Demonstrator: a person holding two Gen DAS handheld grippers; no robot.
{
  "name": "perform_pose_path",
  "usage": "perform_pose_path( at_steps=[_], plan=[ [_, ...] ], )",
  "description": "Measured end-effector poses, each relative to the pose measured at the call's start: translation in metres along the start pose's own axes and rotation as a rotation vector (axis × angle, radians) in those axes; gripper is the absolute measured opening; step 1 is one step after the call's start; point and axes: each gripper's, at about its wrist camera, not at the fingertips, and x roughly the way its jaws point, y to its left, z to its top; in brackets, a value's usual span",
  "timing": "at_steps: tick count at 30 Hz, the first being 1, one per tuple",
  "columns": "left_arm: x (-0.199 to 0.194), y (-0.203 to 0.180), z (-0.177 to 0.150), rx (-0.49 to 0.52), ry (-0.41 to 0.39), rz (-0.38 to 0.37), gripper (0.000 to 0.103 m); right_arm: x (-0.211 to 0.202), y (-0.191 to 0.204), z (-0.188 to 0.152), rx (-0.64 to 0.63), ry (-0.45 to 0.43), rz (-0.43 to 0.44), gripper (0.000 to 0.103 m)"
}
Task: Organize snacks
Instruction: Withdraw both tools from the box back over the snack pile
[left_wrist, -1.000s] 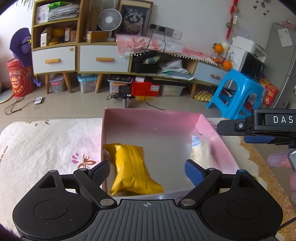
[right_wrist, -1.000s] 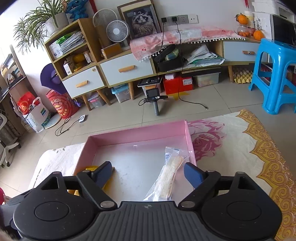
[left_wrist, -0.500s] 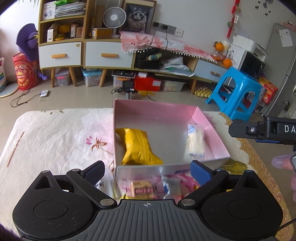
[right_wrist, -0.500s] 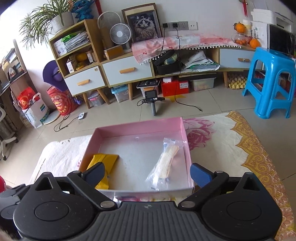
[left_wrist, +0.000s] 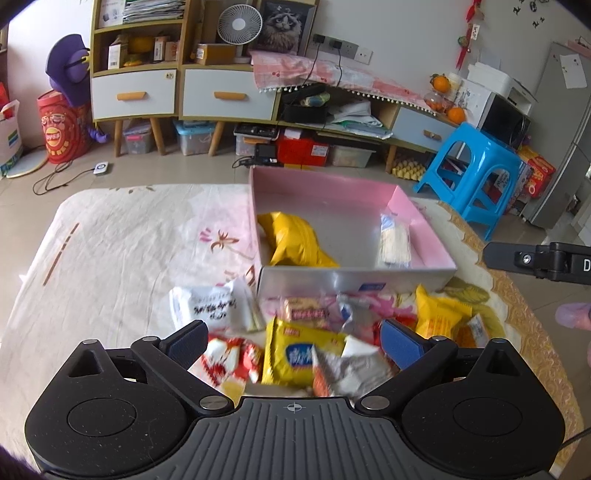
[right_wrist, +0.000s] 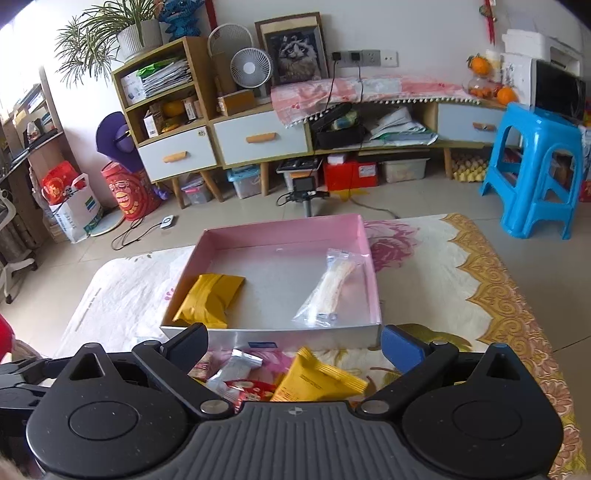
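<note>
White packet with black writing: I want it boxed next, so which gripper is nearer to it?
Left. The left gripper hangs open just short of the white packet, one fingertip beside it. The right gripper is over the pile's opposite, right side.

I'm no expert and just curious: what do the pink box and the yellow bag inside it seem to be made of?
The pink box looks like thin cardboard: flat, sharply folded walls, matt pink inside, a silvery, faintly shiny front outside. The yellow bag looks like plastic or foil film, judging by its crinkles and soft sheen; which of the two I cannot tell.
</note>
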Motion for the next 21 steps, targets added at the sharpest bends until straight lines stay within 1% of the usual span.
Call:
perform_pose_path(
  at_steps=[3, 6, 8, 12, 21],
  plan=[
    [-0.003, 0.004, -0.012, -0.009, 0.012, -0.001, 0.1, -0.004, 0.001, -0.01, -0.033, -0.009, -0.014, 0.093],
    [-0.004, 0.009, -0.022, -0.005, 0.023, -0.014, 0.1, -0.008, 0.004, -0.019, -0.059, -0.01, 0.003, 0.093],
    [-0.005, 0.011, -0.029, 0.004, 0.027, -0.008, 0.1, -0.01, 0.007, -0.024, -0.09, -0.008, 0.014, 0.093],
    [-0.005, 0.014, -0.04, 0.006, 0.039, -0.007, 0.1, -0.011, 0.012, -0.035, -0.153, -0.008, 0.014, 0.093],
    [-0.001, 0.018, -0.063, 0.004, 0.065, -0.009, 0.1, -0.008, 0.023, -0.058, -0.238, 0.055, 0.036, 0.095]
  ],
)
